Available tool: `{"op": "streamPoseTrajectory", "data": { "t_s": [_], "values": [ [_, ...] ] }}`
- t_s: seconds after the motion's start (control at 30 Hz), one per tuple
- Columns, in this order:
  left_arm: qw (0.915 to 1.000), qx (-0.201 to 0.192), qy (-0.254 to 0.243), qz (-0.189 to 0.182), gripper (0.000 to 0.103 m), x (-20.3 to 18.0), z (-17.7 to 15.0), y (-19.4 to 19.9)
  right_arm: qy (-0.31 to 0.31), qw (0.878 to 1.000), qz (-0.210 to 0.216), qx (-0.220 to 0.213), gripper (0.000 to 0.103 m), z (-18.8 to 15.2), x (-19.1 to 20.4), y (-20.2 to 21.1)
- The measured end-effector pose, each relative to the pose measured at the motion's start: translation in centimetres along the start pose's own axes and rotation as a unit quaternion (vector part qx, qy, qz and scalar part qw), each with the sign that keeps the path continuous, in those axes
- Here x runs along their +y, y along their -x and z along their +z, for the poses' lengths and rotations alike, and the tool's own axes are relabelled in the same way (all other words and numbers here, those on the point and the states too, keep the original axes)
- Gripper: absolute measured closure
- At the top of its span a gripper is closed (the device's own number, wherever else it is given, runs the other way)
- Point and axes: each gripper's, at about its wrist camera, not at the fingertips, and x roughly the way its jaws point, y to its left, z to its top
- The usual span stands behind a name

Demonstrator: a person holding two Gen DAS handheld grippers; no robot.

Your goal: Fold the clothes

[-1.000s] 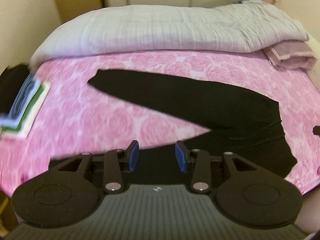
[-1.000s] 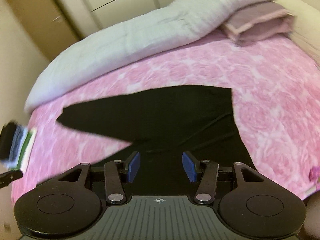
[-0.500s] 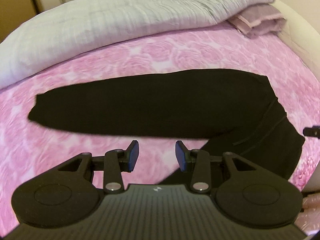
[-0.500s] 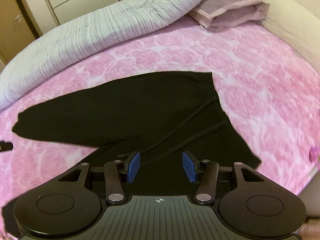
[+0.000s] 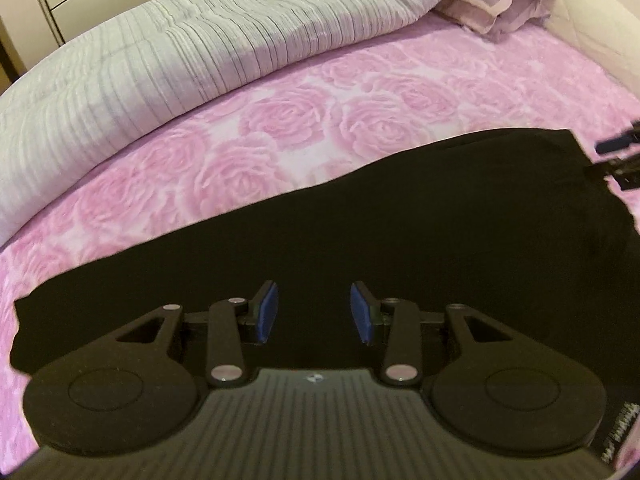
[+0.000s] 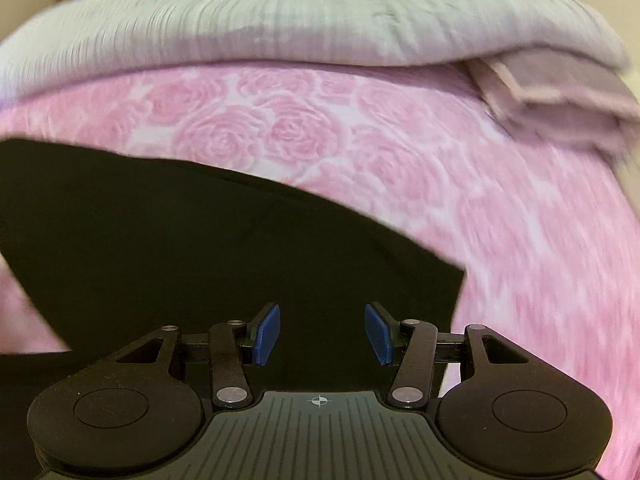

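Covering most of both views, the bed [image 5: 360, 92] wears a pink rose-print sheet [image 6: 500, 208], with a pale grey ribbed quilt [image 5: 208, 36] bunched along its far side and a mauve pillow [image 5: 504, 8] at the quilt's right end. Black trousers [image 5: 400, 224] lie flat on the sheet, near the front — one long dark stretch runs left to right across the left view, and a broad section with a squared corner fills the lower left of the right view [image 6: 200, 248]. Over the fabric hang the left tongs [image 5: 313, 311] and the right tongs [image 6: 321, 334], blue pads parted — nothing between them.
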Motion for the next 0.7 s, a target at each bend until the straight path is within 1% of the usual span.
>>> {"op": "streamPoseTrajectory", "data": {
  "t_s": [0.13,0.23,0.3,0.33,0.37,0.43,0.5,0.57,0.63,0.67,0.7],
  "values": [
    [0.9999,0.008,-0.008,-0.002,0.067,0.1,1.3,-3.2,0.076,0.997,-0.012,-0.004,0.052,1.5,-1.1,-4.8],
    [0.9998,0.013,-0.017,-0.001,0.067,0.2,2.2,-5.0,0.134,0.991,-0.025,-0.005,0.052,2.4,-1.6,-7.6],
    [0.9997,0.012,-0.022,-0.003,0.067,0.3,2.8,-5.8,0.164,0.986,-0.024,0.000,0.052,2.9,-2.0,-9.2],
    [0.9996,0.010,-0.025,-0.005,0.067,0.4,3.2,-6.3,0.177,0.984,-0.021,0.004,0.055,3.1,-2.2,-9.9],
    [0.9996,0.009,-0.027,-0.005,0.067,0.5,3.5,-6.7,0.188,0.982,-0.014,0.010,0.073,3.2,-2.4,-10.6],
    [0.9994,0.013,-0.032,-0.002,0.067,0.7,4.0,-7.6,0.215,0.976,0.012,0.032,0.100,3.4,-2.6,-11.9],
    [0.9990,0.015,-0.042,-0.001,0.067,0.9,4.3,-8.3,0.240,0.970,0.022,0.032,0.103,3.4,-2.8,-12.4],
    [0.9980,0.013,-0.062,-0.001,0.068,1.2,4.8,-8.8,0.228,0.973,0.027,0.020,0.103,3.8,-3.8,-12.3],
    [0.9965,0.010,-0.083,0.001,0.068,1.6,5.2,-9.4,0.174,0.984,0.024,0.001,0.103,4.4,-5.4,-12.0],
    [0.9956,0.010,-0.094,0.004,0.068,1.8,5.4,-9.8,0.153,0.988,0.027,0.000,0.103,4.7,-6.0,-12.1],
    [0.9945,0.011,-0.104,0.007,0.068,2.1,5.6,-10.2,0.140,0.989,0.039,0.014,0.103,4.7,-6.3,-12.6]
  ]
}}
